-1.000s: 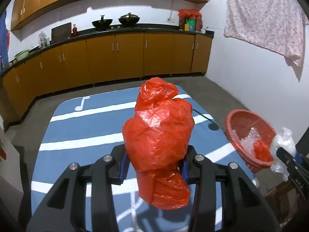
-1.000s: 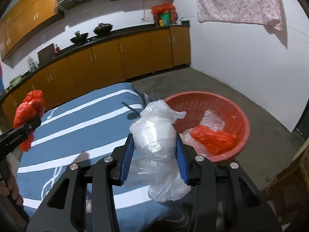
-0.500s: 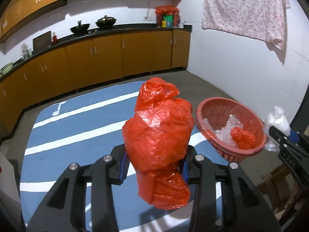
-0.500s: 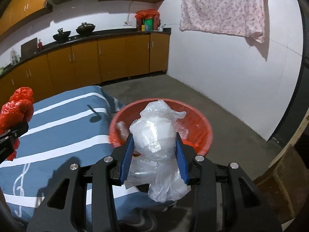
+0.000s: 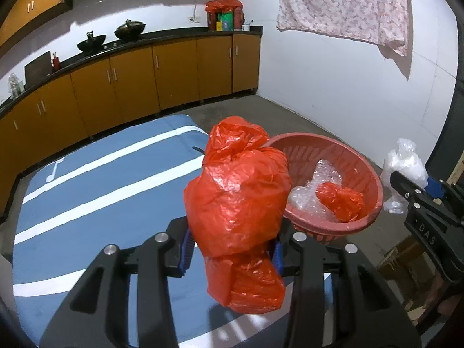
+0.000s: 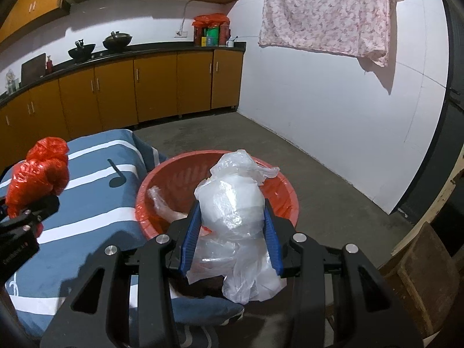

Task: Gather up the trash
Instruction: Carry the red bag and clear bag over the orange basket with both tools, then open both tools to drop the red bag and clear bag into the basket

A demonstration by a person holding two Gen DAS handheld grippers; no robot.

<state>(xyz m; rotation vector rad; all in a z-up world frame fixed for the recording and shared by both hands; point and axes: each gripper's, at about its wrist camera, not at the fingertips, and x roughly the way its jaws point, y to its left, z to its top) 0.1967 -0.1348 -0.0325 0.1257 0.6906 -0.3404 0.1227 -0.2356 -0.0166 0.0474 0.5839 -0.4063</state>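
- We see the left gripper (image 5: 232, 253) angled downward over the blue striped cloth (image 5: 95, 200), its blue pads pinching a crumpled red plastic bag (image 5: 237, 200).
- Just right of it sits the red basket (image 5: 374, 179), holding bubble wrap (image 5: 313, 191) and a smaller red bag (image 5: 342, 200).
- We see the right gripper (image 6: 232, 235) tilted down just above the basket's near rim, clamped on a bundle of clear plastic bag (image 6: 232, 203).
- Behind stand orange cabinets (image 6: 156, 84); a floral cloth (image 6: 324, 11) hangs on the white wall.
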